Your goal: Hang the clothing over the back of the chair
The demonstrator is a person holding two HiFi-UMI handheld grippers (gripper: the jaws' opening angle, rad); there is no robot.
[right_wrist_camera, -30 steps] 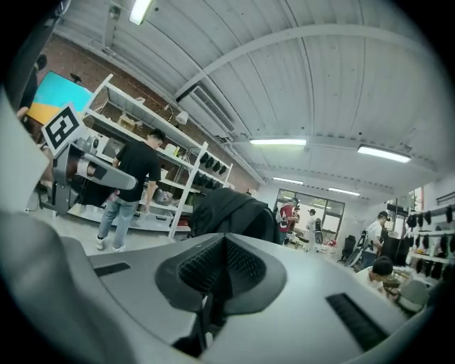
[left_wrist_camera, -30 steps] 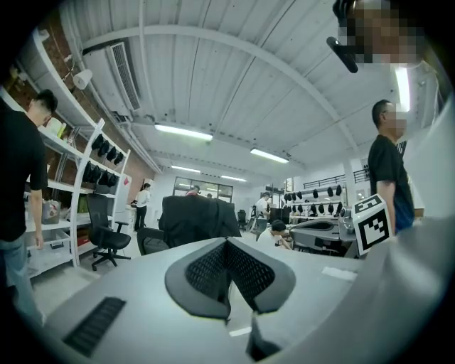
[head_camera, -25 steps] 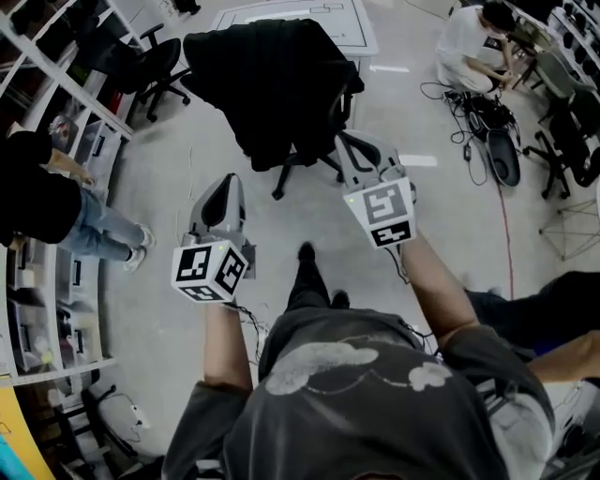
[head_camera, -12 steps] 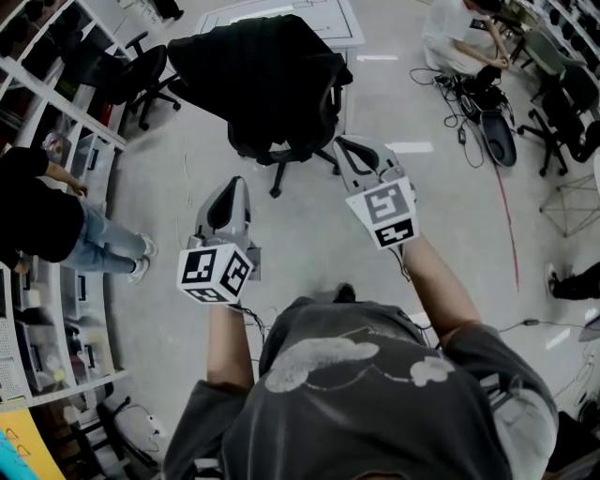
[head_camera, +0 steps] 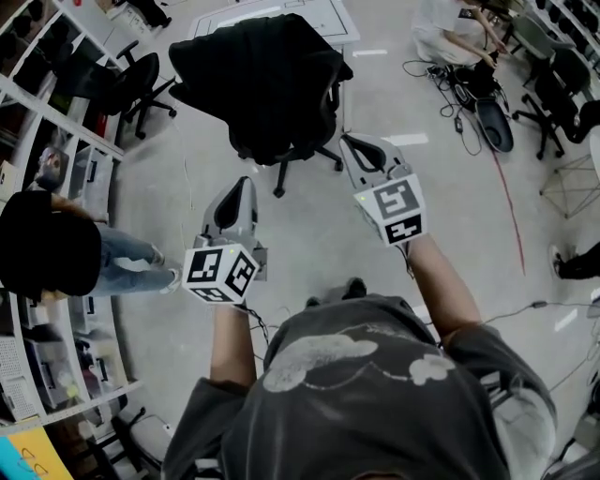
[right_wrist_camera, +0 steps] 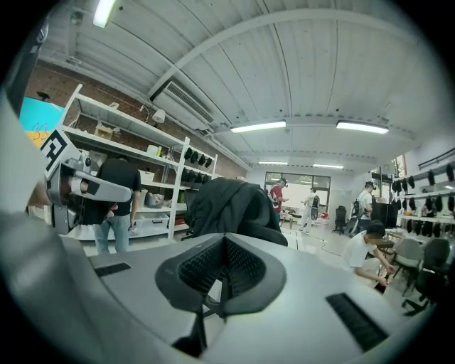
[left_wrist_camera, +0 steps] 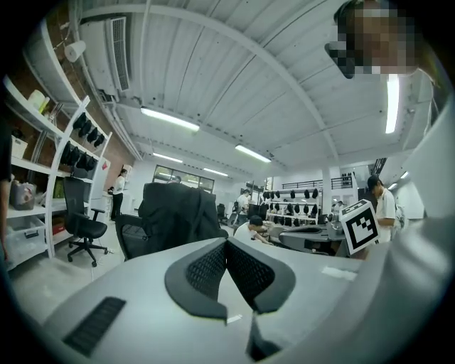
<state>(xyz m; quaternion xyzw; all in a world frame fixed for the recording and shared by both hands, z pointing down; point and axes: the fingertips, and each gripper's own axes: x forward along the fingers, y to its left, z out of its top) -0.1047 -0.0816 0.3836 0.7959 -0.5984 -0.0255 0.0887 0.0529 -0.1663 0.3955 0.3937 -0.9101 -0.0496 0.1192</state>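
A black garment (head_camera: 258, 70) lies draped over the back of a black office chair (head_camera: 286, 155) ahead of me on the floor. It also shows as a dark heap, the garment (left_wrist_camera: 178, 213) in the left gripper view and the garment (right_wrist_camera: 227, 202) in the right gripper view. My left gripper (head_camera: 236, 187) is held level some way short of the chair, its jaws shut with nothing between them. My right gripper (head_camera: 356, 145) hangs just right of the chair's base, jaws pressed together and empty. Neither touches the garment.
A person in a black top and jeans (head_camera: 56, 258) stands by the shelving (head_camera: 47, 141) at the left. Another black chair (head_camera: 131, 80) stands at the upper left, a white table (head_camera: 314, 14) behind the draped chair. A seated person (head_camera: 450, 33), cables and more chairs (head_camera: 562, 94) fill the upper right.
The chair with the garment has shifted slightly up and left in the head view. Both grippers stay shut and nearly still. The standing person at the left has moved lower in the view.
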